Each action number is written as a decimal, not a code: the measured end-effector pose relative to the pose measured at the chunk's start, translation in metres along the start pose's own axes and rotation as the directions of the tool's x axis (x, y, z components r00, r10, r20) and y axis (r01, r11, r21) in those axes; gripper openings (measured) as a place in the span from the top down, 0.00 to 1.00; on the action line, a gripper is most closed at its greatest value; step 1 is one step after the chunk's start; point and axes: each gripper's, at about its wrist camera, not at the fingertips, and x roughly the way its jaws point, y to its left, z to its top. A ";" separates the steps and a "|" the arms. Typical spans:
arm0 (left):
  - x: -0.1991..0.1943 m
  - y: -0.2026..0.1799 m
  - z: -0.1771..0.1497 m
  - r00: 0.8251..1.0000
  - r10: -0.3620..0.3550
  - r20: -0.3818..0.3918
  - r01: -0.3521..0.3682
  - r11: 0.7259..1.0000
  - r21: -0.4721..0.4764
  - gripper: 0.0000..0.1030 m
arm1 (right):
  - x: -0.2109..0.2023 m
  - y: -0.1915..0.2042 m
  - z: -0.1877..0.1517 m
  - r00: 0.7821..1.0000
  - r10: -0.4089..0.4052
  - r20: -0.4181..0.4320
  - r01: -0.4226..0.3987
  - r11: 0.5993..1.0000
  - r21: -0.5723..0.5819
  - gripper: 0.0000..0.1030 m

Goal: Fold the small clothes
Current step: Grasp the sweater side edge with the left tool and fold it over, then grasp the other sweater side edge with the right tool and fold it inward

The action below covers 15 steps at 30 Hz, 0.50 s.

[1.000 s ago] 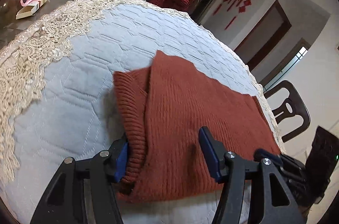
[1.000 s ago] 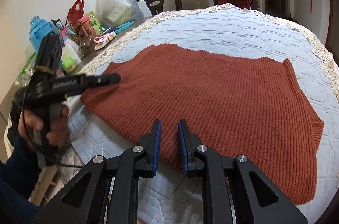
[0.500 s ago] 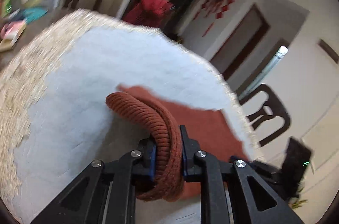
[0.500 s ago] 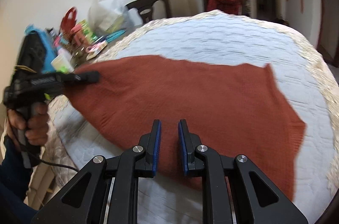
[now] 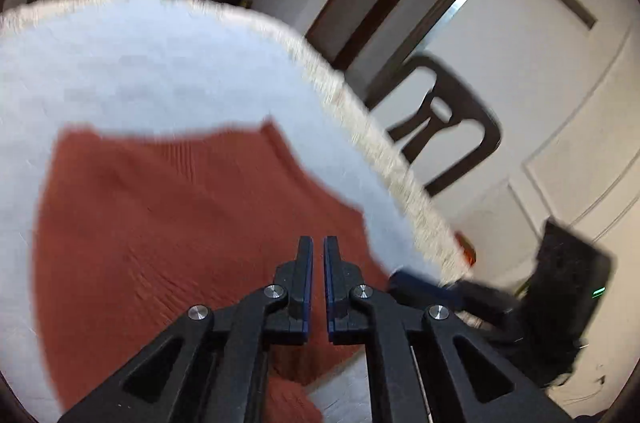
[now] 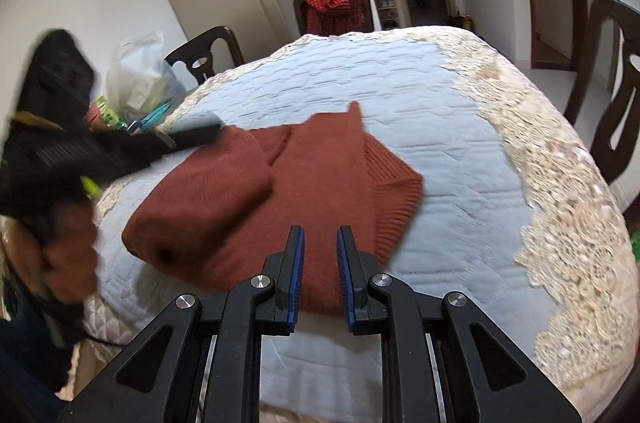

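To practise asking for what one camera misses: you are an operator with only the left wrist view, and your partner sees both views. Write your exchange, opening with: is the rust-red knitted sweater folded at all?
Observer: Partly. In the right wrist view, one side of the rust-red knitted sweater lies folded over its middle.
Operator: Where does my left tool sit against it?
Observer: The left tool points at the sweater's far left corner, gripped by a hand.
Operator: What lies beyond that corner?
Observer: A white plastic bag stands there, with small colourful clutter beside it.
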 end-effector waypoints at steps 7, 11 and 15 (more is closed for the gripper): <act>-0.078 0.016 0.001 0.981 0.035 0.192 -0.034 0.999 -0.012 0.81 | -0.002 -0.001 0.000 0.989 0.148 0.000 -0.147 0.988 0.054 0.81; -0.107 0.045 -0.006 0.952 0.168 0.254 -0.158 0.986 -0.063 0.81 | 0.019 0.010 0.007 0.950 0.311 -0.031 -0.305 0.944 0.122 0.55; -0.108 0.072 -0.023 0.948 0.228 0.223 -0.208 0.972 -0.113 0.81 | 0.047 0.022 0.009 0.912 0.399 -0.100 -0.376 0.907 0.188 0.55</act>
